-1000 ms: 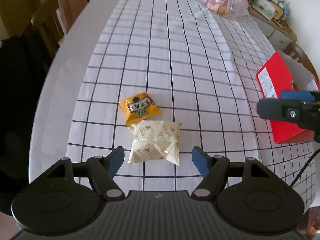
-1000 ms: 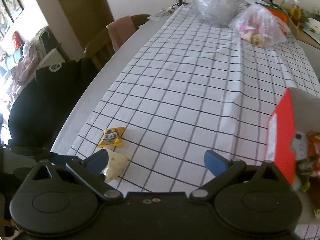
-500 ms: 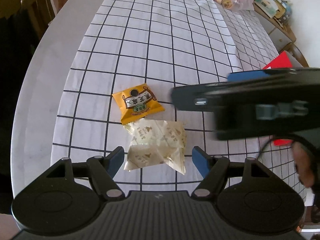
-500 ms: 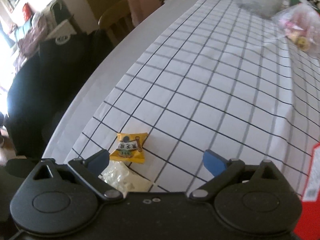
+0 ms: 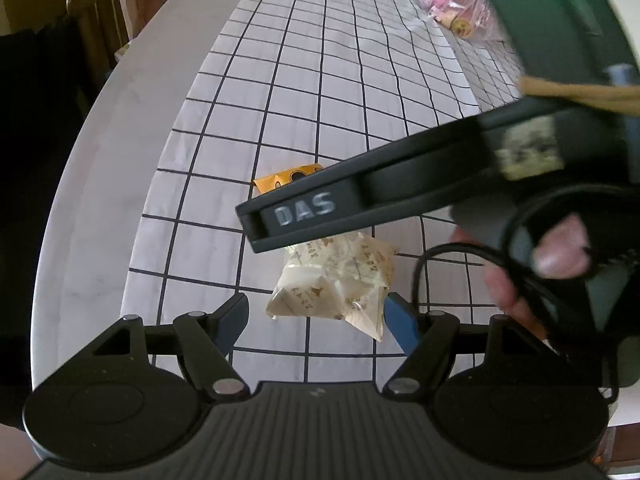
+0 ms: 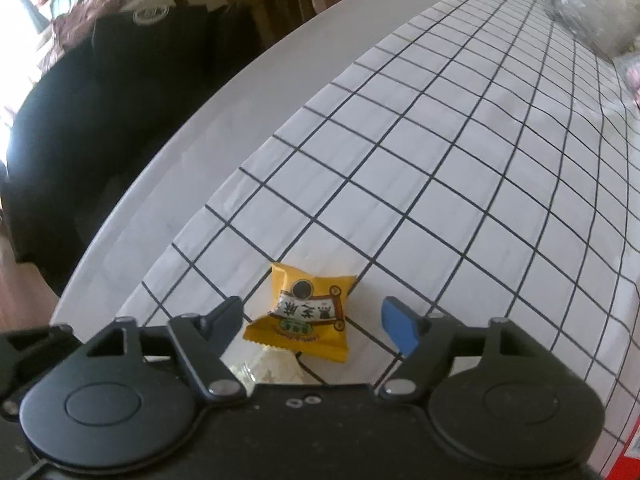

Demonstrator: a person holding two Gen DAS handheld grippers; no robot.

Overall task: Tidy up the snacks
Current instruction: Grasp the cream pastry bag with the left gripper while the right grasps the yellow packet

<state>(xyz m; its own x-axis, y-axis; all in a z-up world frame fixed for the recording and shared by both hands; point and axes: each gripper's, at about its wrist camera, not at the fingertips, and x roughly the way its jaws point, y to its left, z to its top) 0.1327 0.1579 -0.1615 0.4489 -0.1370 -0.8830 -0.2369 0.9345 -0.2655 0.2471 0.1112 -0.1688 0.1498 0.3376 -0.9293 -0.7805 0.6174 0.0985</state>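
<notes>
A small yellow snack packet (image 6: 306, 316) lies on the checked tablecloth (image 6: 440, 160), between the open fingers of my right gripper (image 6: 316, 322), which hovers low over it. A pale cream wrapped snack (image 5: 336, 280) lies just behind it; its edge shows in the right wrist view (image 6: 268, 368). My left gripper (image 5: 318, 320) is open, its fingers on either side of the cream snack. The right gripper's black body (image 5: 360, 200) crosses the left wrist view and hides most of the yellow packet (image 5: 280, 178).
The bare table edge (image 6: 180, 168) curves on the left, with dark clothing on chairs (image 6: 100, 80) beyond. Plastic bags of snacks (image 5: 460, 12) lie at the far end. A red box edge (image 6: 628, 452) shows at the lower right.
My right gripper has swung left across the table and come down over the yellow packet. My left gripper has moved a little closer to the cream snack. Both stay open.
</notes>
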